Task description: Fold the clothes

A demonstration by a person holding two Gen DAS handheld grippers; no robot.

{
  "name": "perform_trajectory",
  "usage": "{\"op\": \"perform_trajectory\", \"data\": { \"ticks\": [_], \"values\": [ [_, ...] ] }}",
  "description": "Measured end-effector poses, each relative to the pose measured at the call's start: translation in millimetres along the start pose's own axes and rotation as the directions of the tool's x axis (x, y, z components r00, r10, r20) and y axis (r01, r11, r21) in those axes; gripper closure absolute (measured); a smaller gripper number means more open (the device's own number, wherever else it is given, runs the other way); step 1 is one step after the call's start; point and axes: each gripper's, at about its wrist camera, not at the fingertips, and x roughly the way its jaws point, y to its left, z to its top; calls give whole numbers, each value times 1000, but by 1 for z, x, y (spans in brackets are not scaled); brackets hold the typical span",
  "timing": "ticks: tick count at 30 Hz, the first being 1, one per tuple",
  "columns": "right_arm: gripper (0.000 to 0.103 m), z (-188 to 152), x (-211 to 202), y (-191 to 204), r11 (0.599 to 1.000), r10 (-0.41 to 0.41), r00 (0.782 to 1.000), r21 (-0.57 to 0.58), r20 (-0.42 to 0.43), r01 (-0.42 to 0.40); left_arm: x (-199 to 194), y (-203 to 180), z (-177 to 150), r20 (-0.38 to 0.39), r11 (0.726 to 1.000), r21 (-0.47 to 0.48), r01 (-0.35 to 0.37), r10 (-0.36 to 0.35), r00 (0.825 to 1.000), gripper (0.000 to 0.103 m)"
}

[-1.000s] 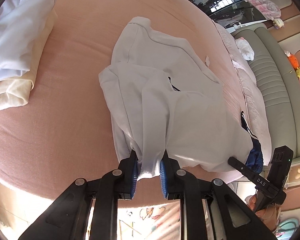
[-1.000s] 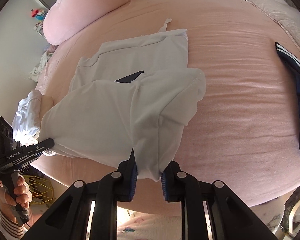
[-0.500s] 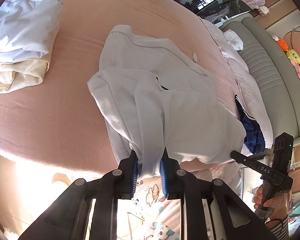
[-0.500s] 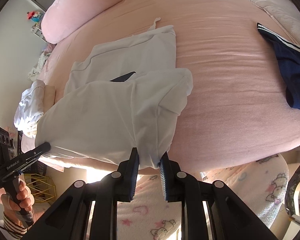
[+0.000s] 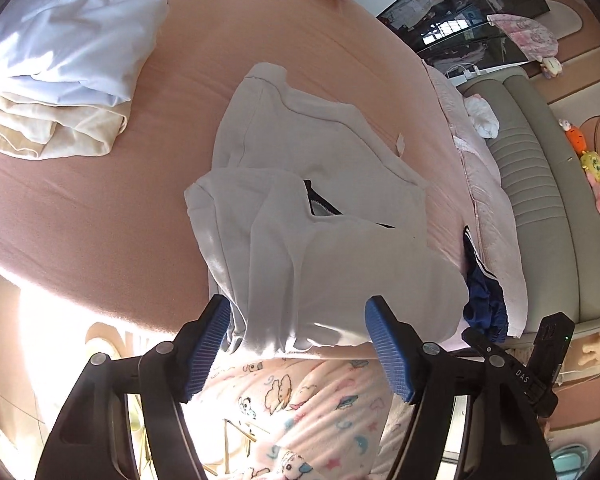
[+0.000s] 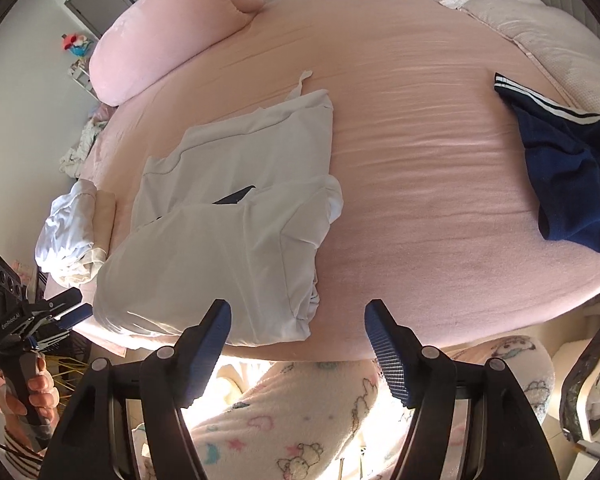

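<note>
Both grippers are letting go of the white garment (image 5: 308,216), jaws opening wide. Left gripper (image 5: 298,340) is tilting down, the garment's hem sagging untouched between its pads; beyond sit folded clothes (image 5: 60,60). Right gripper (image 6: 298,340) is hovering off the bed (image 6: 420,160) edge, showing navy shorts (image 6: 572,176).

My rig: black left gripper (image 5: 298,344) and right gripper (image 6: 298,346), ridged blue pads (image 5: 388,354), silver screws; operator in pink cartoon-print fleece (image 6: 300,420), striped cuff (image 6: 18,458).

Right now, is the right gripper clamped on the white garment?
No: the right gripper is opening, its pads clear of the white garment on the bed.
</note>
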Motion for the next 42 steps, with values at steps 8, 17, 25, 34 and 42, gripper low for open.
{"op": "perform_trajectory", "data": {
  "ticks": [8, 17, 25, 34, 42],
  "values": [
    [32, 30, 18, -1, 993, 68, 998, 102, -3, -67, 16, 29, 5, -75, 997, -77, 25, -30, 997, 35],
    [32, 25, 30, -24, 918, 122, 991, 375, 48, -131, 26, 39, 3, -50, 975, -212, 73, -86, 995, 35],
    [32, 33, 47, -26, 888, 116, 991, 442, 62, -131, 27, 49, 6, 49, 939, -319, 131, -121, 991, 35],
    [60, 35, 79, 15, 958, -251, 964, 123, -90, 261, 44, 52, 5, -30, 979, -153, -132, 129, 991, 78],
    [50, 27, 93, 15, 939, -336, 937, 38, -95, 341, 43, 49, 6, -7, 960, 38, -278, 279, 960, 77]
  ]
}}
